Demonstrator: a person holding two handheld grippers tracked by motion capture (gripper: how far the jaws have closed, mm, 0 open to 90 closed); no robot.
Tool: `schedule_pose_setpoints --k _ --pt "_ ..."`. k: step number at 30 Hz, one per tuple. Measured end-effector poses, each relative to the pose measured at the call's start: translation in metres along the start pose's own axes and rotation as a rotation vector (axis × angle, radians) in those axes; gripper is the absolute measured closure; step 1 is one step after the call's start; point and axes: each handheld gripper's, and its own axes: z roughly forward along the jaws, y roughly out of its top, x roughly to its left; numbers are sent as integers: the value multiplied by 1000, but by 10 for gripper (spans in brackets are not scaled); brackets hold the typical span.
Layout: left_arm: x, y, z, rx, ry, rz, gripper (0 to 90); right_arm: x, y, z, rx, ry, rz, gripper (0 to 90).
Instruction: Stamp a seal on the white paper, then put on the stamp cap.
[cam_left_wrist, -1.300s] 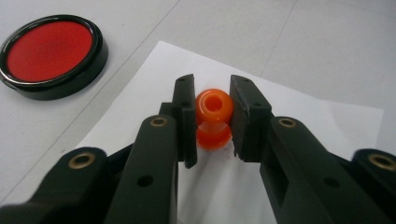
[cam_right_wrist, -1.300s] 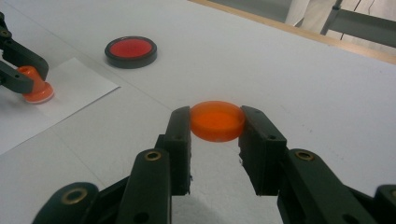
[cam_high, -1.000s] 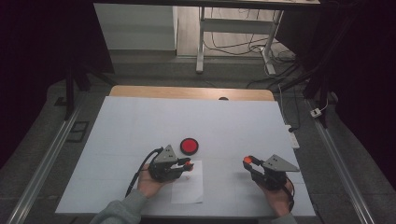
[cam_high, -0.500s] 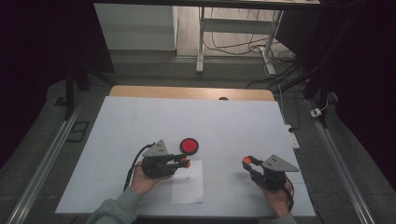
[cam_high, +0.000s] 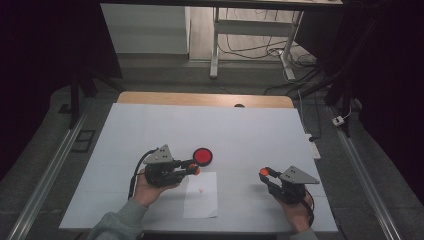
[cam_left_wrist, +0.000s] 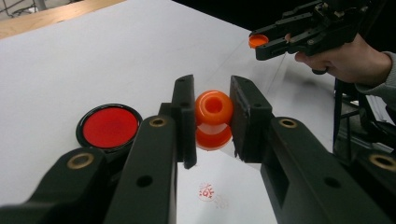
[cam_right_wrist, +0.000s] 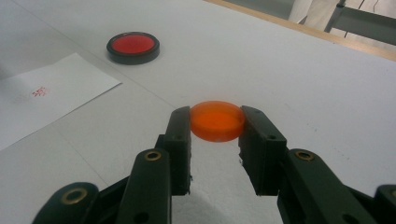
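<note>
My left gripper (cam_left_wrist: 213, 122) is clamped on an orange stamp (cam_left_wrist: 213, 119), pads pressing its sides. The stamp's long axis runs roughly level, along the line of the jaws; its round knobbed end with a hollow faces back at my camera and the wider end points away. It hangs above the white paper (cam_high: 201, 194), just above a small red print (cam_left_wrist: 206, 191) on the sheet. In the high view that gripper (cam_high: 194, 168) points right, with the red ink pad (cam_high: 202, 156) just beyond its tip on the table (cam_high: 260, 135). My right gripper (cam_right_wrist: 215, 123) is clamped on a flat orange cap (cam_right_wrist: 217, 120), held level, open face up, off the table and well apart from the paper.
</note>
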Motion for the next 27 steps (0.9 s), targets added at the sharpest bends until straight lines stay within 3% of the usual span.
schedule_pose_setpoints --k 16,27 --pt "-1 -1 5 42 12 23 723 -1 -1 1 3 2 0 643" --pt "0 -2 5 34 15 20 723 0 1 1 -4 6 1 643"
